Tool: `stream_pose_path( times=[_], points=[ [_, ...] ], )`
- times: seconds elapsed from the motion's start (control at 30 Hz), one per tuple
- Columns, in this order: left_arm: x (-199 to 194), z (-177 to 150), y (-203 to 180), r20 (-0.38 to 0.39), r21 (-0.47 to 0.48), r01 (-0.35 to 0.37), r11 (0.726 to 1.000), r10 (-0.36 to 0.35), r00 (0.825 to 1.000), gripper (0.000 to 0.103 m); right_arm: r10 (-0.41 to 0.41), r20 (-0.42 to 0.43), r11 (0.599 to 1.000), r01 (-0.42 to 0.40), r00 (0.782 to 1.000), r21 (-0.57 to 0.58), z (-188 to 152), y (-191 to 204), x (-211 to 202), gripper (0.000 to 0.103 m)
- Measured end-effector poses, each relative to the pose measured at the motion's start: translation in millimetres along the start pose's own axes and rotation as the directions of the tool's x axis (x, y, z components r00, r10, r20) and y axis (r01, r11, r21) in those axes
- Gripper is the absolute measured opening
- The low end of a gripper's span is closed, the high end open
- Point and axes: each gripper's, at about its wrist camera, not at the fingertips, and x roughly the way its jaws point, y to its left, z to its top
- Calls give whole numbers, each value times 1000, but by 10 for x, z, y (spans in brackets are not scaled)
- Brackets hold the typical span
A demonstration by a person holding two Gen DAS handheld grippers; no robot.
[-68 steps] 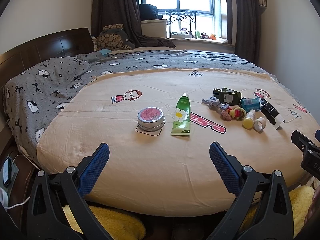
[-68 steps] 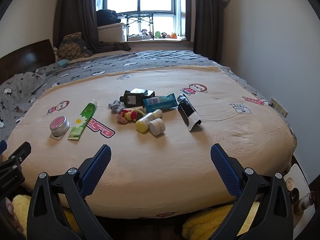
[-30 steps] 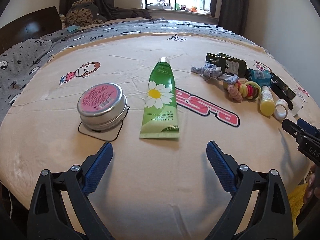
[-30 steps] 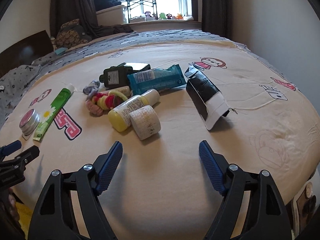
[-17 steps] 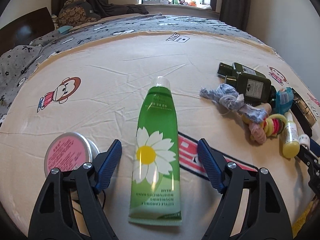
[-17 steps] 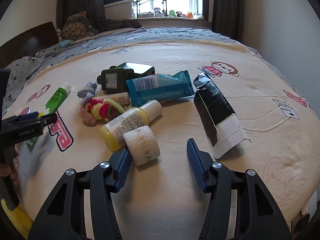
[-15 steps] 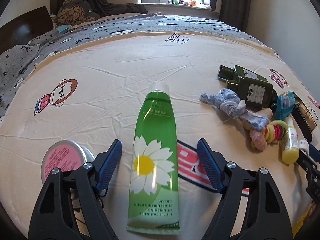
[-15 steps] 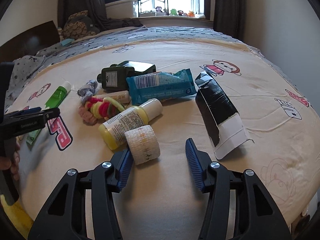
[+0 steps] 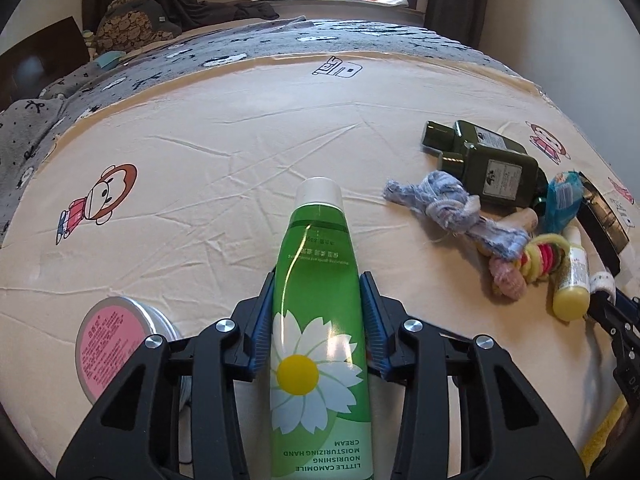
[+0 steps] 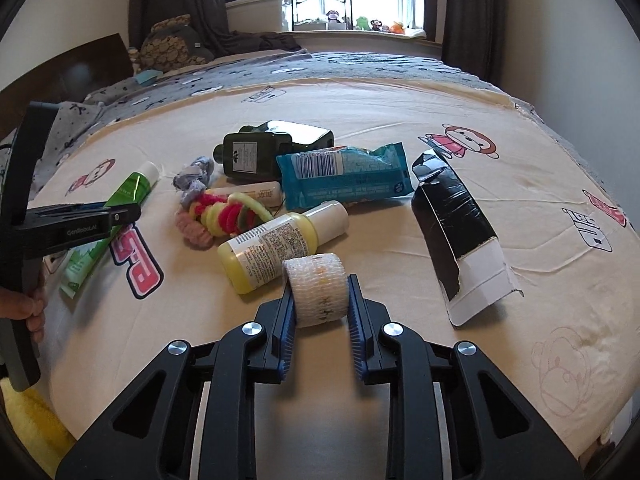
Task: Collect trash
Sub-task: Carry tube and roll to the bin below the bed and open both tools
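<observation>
Since half a second ago both grippers have closed in: the left gripper [image 9: 318, 312] now pinches the green hand cream tube [image 9: 318, 320] at mid-body, and the right gripper [image 10: 319, 304] squeezes the white bandage roll [image 10: 318, 290]. Taking the yellow bottle [image 10: 280, 246] as landmark, the roll touches its near end, the tube lies well to its left past the hair ties [image 10: 218, 216], and the black carton [image 10: 456, 220] lies to its right. Bare beige sheet [image 10: 400, 112] stretches beyond the pile to the grey blanket [image 10: 360, 66].

Left tool [image 9: 318, 320] lying low over the bed, blue pads [image 9: 264, 320] pressing both sides of a green tube [image 9: 318, 312]; right tool [image 10: 319, 312] likewise low, pads clamping a white roll [image 10: 318, 290]; bare fingers [image 10: 24, 312] gripping left handle.
</observation>
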Motion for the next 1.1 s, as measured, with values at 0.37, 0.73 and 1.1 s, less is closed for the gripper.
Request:
stream_pose_path(
  times=[0.37, 0.73, 1.1],
  points=[
    [-554, -680, -298, 9, 84, 40, 996, -41, 999, 38, 27, 26, 999, -26, 999, -28, -307, 95, -465, 24],
    [-1361, -1341, -422, 92, 110, 63, 992, -73, 993, 38, 74, 66, 994, -67, 995, -91, -757, 318, -1061, 24],
    [-1507, -2109, -540, 5, 130, 114, 985, -116, 993, 38, 143, -51, 985, -147, 988, -90, -1359, 494, -1112, 24]
  ],
)
